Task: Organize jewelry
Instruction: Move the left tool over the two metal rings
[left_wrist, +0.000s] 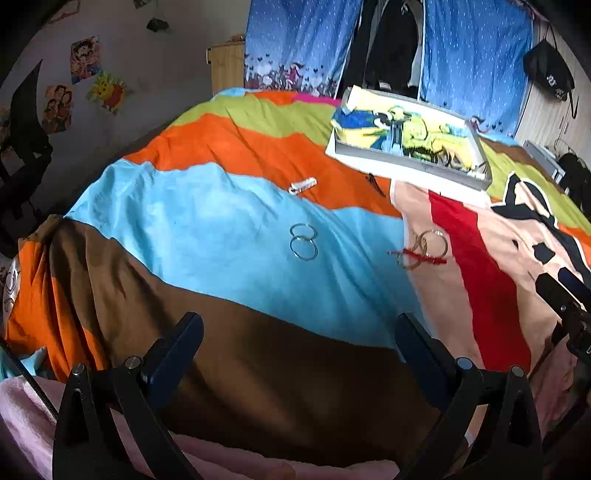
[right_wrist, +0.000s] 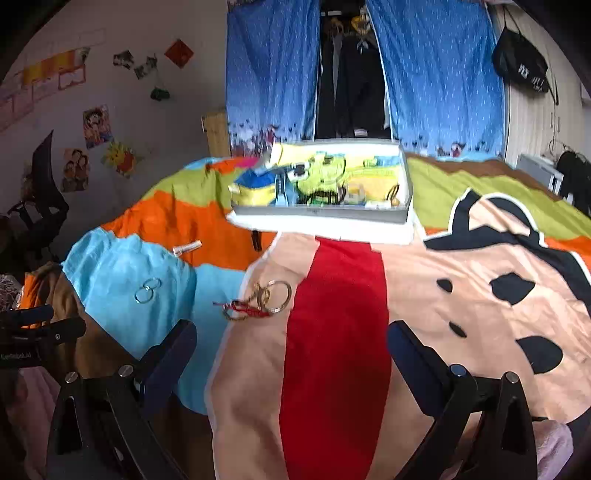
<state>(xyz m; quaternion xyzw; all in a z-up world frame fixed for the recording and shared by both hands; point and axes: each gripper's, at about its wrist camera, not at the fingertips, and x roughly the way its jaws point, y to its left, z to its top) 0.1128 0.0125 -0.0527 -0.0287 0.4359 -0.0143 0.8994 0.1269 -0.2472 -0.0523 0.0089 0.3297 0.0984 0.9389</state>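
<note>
Two silver hoop rings (left_wrist: 303, 242) lie on the light blue stripe of the bedspread, also in the right wrist view (right_wrist: 147, 290). A gold ring and chain with a red cord (left_wrist: 421, 249) lie on the peach patch (right_wrist: 258, 302). A small white piece (left_wrist: 303, 185) lies on the orange stripe (right_wrist: 187, 247). A grey box (left_wrist: 413, 157) lined with cartoon cloth sits further back (right_wrist: 325, 216). My left gripper (left_wrist: 299, 336) is open and empty, short of the hoops. My right gripper (right_wrist: 291, 341) is open and empty, short of the gold pieces.
The colourful bedspread (left_wrist: 221, 221) covers the bed. Blue curtains (right_wrist: 436, 74) and a dark wardrobe opening stand behind. A wall with posters (left_wrist: 85, 59) and a black chair (right_wrist: 40, 199) are on the left. The right gripper shows at the left view's edge (left_wrist: 565, 299).
</note>
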